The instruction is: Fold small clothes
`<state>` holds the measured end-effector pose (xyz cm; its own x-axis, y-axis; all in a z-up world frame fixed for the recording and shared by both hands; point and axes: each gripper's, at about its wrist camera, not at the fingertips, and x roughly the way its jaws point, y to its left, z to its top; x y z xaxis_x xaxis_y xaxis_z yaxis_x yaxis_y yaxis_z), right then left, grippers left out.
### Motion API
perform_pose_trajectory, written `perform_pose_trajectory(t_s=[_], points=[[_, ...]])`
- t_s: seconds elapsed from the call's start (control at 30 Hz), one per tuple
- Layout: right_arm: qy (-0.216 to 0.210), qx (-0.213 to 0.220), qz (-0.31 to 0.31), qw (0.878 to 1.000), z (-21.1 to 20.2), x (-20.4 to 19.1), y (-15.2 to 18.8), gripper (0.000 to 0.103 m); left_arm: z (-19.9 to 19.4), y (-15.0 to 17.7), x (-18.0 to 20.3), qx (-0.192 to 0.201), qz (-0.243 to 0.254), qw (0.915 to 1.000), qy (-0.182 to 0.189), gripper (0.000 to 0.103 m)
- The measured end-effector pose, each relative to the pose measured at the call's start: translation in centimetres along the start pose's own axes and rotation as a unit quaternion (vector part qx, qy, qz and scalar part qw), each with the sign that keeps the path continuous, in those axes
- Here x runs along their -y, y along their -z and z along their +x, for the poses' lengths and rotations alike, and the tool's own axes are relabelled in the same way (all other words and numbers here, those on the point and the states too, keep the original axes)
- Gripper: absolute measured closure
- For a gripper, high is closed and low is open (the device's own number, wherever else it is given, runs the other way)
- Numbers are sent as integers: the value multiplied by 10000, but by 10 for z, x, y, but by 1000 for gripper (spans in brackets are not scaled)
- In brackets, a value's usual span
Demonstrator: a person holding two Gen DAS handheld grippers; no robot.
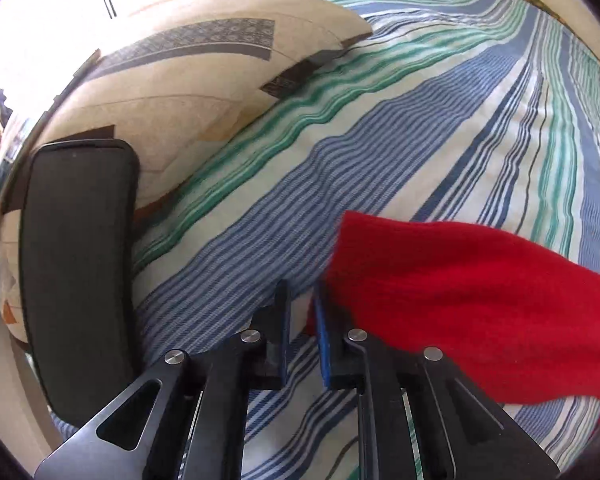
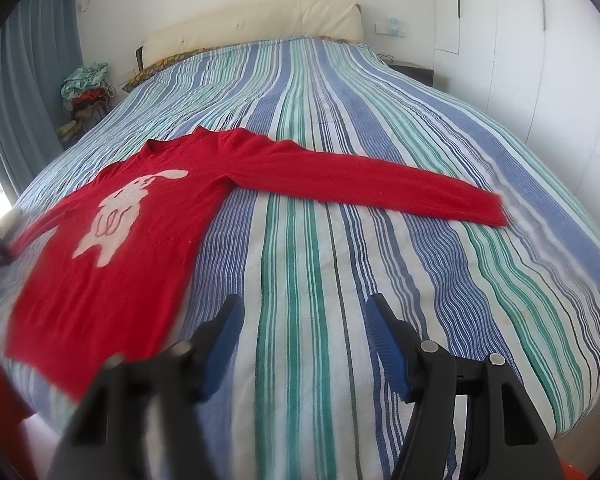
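A small red sweater (image 2: 112, 248) with a white rabbit on the chest lies flat, face up, on the striped bedspread (image 2: 340, 184). Its one sleeve (image 2: 364, 176) stretches out to the right. My right gripper (image 2: 304, 320) is open and empty, hovering over the bedspread just right of the sweater's hem. In the left wrist view, my left gripper (image 1: 302, 300) is open by a narrow gap, with the red sleeve end (image 1: 460, 280) lying against the outside of its right finger; nothing is between the fingers.
A cream patterned pillow (image 1: 172, 92) and a black flat case (image 1: 76, 272) lie left of the left gripper. A padded headboard (image 2: 252, 28), a pile of clothes (image 2: 86, 88) and white wardrobe doors (image 2: 560, 92) surround the bed.
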<state>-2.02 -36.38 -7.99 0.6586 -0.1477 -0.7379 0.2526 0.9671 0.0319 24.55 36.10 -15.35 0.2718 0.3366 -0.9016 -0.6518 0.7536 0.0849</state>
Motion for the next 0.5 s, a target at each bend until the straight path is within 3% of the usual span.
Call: perform_pose_trajectory(t_s=[0.03,0.1,0.17,0.27,0.37,0.43,0.5], points=[[6,-5,5,10000,0,1,1,40,-7,-1,-1,37,-12,10000,-62,90],[9,-32,41,10000,2,4,1,40,-34,-2,3,382,14,9990,214,88],[-12,-78,113,9999,5,8,1,40,-63,1,24,699,331,9939,791,71],[-87,-131,252,9996,9,13,0,40,-95,11,83,627,1083,9738,1897,64],[-83,-140,255,9995,10,12,0,40,-108,27,151,356,1806,9479,2599,61],[-65,-131,226,9996,9,11,1,40,-102,40,185,253,2178,9393,2639,59],[-53,-124,214,9997,8,10,1,40,-80,55,200,78,2380,9464,2183,59]])
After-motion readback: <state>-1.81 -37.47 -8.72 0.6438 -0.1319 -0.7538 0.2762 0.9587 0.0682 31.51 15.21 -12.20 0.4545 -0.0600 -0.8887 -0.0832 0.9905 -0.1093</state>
